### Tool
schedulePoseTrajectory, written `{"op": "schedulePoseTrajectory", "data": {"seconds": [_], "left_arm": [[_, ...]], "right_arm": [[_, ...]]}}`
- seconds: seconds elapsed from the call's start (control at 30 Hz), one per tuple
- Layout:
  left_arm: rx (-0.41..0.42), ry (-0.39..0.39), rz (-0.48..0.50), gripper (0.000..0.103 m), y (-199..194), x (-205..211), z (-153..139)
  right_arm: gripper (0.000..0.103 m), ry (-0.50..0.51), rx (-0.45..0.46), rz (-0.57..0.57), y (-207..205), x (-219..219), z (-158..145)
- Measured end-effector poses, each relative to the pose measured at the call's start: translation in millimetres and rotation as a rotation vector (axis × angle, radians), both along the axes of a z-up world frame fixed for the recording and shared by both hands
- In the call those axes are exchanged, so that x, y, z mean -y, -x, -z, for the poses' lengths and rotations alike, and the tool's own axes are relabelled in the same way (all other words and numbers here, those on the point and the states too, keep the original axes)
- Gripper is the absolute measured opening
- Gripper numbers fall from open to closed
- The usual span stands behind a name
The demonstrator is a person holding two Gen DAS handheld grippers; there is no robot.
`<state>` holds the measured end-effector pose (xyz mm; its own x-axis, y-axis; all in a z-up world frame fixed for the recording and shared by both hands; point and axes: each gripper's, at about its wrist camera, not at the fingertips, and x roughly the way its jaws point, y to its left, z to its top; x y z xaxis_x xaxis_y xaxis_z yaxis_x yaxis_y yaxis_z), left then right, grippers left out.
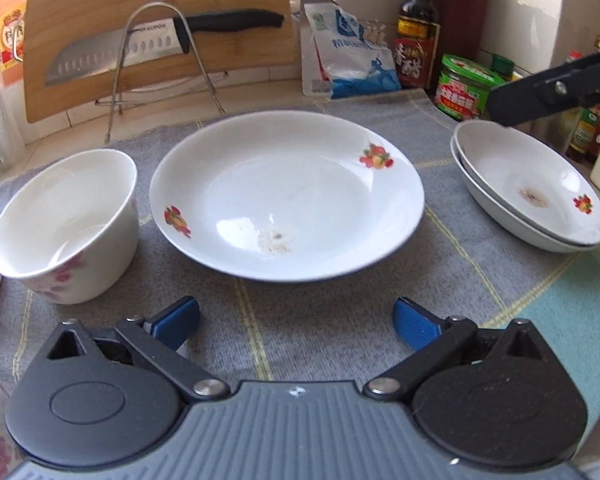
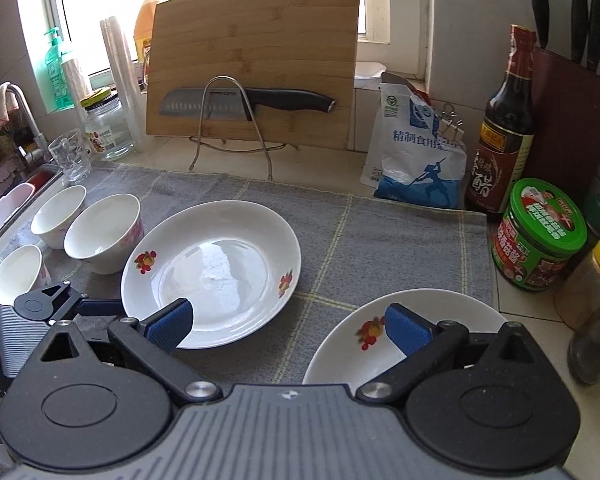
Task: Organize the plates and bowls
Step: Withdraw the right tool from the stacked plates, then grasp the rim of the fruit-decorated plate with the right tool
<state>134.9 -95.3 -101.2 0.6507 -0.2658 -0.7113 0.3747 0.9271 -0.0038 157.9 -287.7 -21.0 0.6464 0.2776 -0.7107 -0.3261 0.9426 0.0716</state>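
Left wrist view: left gripper (image 1: 296, 322) wide open, empty, over grey mat (image 1: 340, 340). Plate (image 1: 286, 196) ahead at centre; bowl (image 1: 66, 226) just left; stacked plates (image 1: 532, 188) right.

Right wrist view: right gripper (image 2: 288, 326) wide open, empty, above stack's rim (image 2: 340, 354); three more bowls far left.

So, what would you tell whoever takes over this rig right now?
Left gripper: jaws open, empty, facing the single plate at the middle of the mat.
Right gripper: jaws open, empty, over the plate stack.
Done: two plates are nested on the right.
Left: the single plate probably goes onto that stack. The bowls on the mat's left side stand separately, not yet stacked; one more dish at the far left edge is hard to make out.
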Motion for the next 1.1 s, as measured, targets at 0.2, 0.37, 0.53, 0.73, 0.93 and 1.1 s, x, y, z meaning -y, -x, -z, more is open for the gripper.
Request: {"op": "schedulePoseTrajectory", "data": {"seconds": [0.2, 0.37, 0.53, 0.73, 0.93, 1.1], "left_arm": [[0.023, -0.010, -0.050, 0.103, -6, 10, 0], [0.036, -0.008, -0.066, 0.103, -8, 11, 0], [0.041, -0.005, -0.090, 0.103, -8, 12, 0], [0.034, -0.006, -0.115, 0.103, -10, 14, -1], [0.049, -0.001, -0.126, 0.103, -10, 15, -1], [0.057, 0.003, -0.121, 0.103, -9, 14, 0]], "right_arm": [[0.103, 0.007, -0.042, -0.116, -24, -10, 8], [0.103, -0.021, -0.093, -0.222, -56, -16, 18], [0.103, -0.033, -0.175, -0.316, -97, -27, 36], [0.103, -0.044, -0.279, -0.410, -139, -45, 57], [0.103, -0.050, -0.333, -0.505, -165, -68, 68], [0.103, -0.060, -0.347, -0.569, -176, -78, 72]]}}
